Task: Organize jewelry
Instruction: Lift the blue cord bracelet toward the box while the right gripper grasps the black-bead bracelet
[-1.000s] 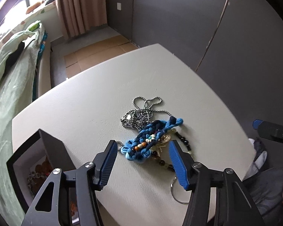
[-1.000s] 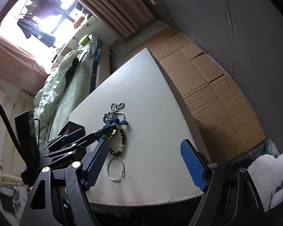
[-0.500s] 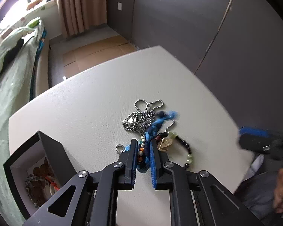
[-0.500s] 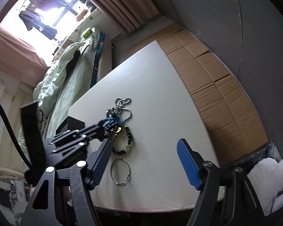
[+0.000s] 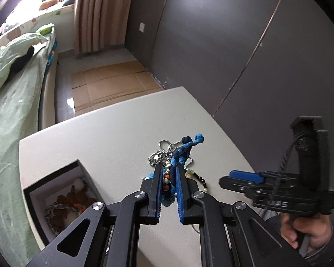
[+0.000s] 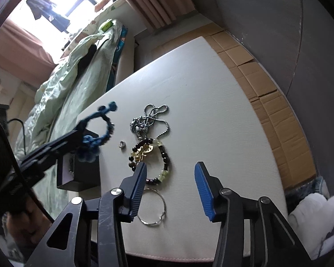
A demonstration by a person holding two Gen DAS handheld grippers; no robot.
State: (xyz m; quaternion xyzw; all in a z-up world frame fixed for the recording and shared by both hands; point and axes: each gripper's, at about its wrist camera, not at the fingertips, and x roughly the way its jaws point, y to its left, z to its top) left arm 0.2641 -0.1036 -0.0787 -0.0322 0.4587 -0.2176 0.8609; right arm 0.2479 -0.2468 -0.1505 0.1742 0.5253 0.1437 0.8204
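The left tool (image 5: 168, 169) is clamped on one blue braided bracelet (image 5: 182, 153), which is lifted clear of the table (image 6: 200, 84); from the right wrist view the bracelet (image 6: 100, 131) hangs in a loop above the near left part of the table, its knotted end sticking up. The right tool (image 6: 170, 172) has its two blue-padded fingers (image 6: 201, 184) spread apart with nothing between them, hovering over the near edge of the table.

Four more pieces lie on the white table — one silver ball chain (image 6: 149, 120) bunched in a heap, one beaded bracelet (image 6: 160, 158) of dark and pale green beads with a gold charm touching it, one small silver ring (image 6: 122, 144) just left of the beads, and one large plain metal hoop (image 6: 152, 209) nearest the edge. The chain and the beaded bracelet touch; the hoop sits just beside the beads.

One open black box (image 5: 55, 191) with a white lining stands at the table's left side — it holds some brownish jewelry, too tangled to count. A bed with a pale green quilt (image 5: 9, 102) runs alongside.
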